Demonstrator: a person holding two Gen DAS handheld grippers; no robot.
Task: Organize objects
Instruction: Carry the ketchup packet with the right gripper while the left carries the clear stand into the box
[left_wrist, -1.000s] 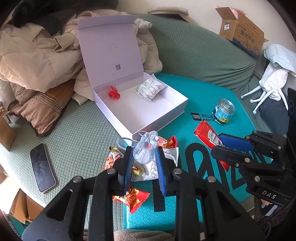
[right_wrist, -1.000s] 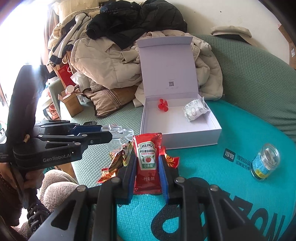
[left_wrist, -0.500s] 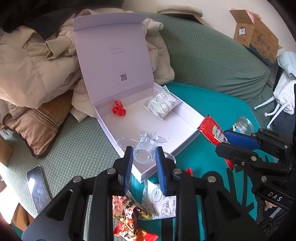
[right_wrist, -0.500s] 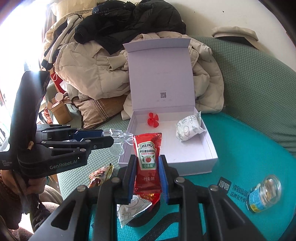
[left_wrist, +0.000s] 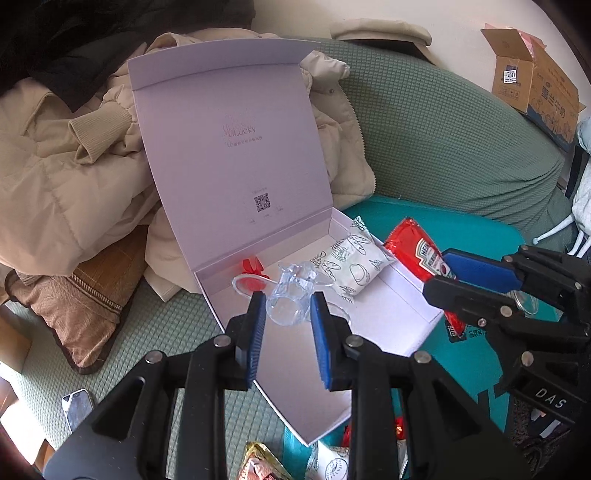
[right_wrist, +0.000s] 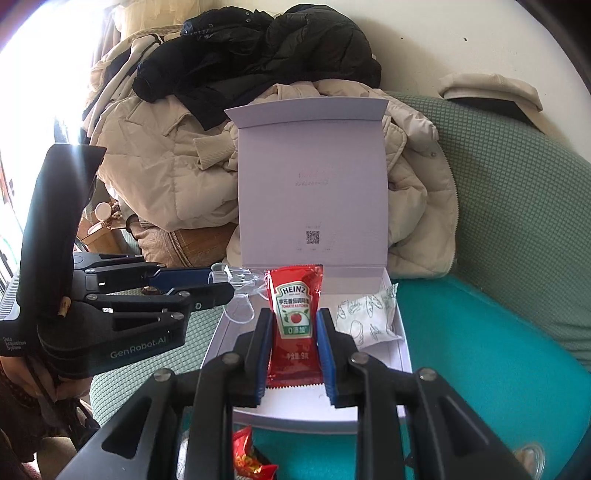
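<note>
Red trinket (left_wrist: 252, 266) behind clear plastic (left_wrist: 291, 295)

Red ketchup packet (right_wrist: 294, 314); lilac box (left_wrist: 229, 147); bread-print white pouch (left_wrist: 356, 264); teal mat (right_wrist: 480, 350).

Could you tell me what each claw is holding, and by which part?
Left claw: clear plastic piece, by its round base. Right claw: ketchup packet, by its side edges.

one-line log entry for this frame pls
left gripper: shut on clear plastic piece | right gripper: shut on ketchup sachet | both over open white box | nothing released yet
</note>
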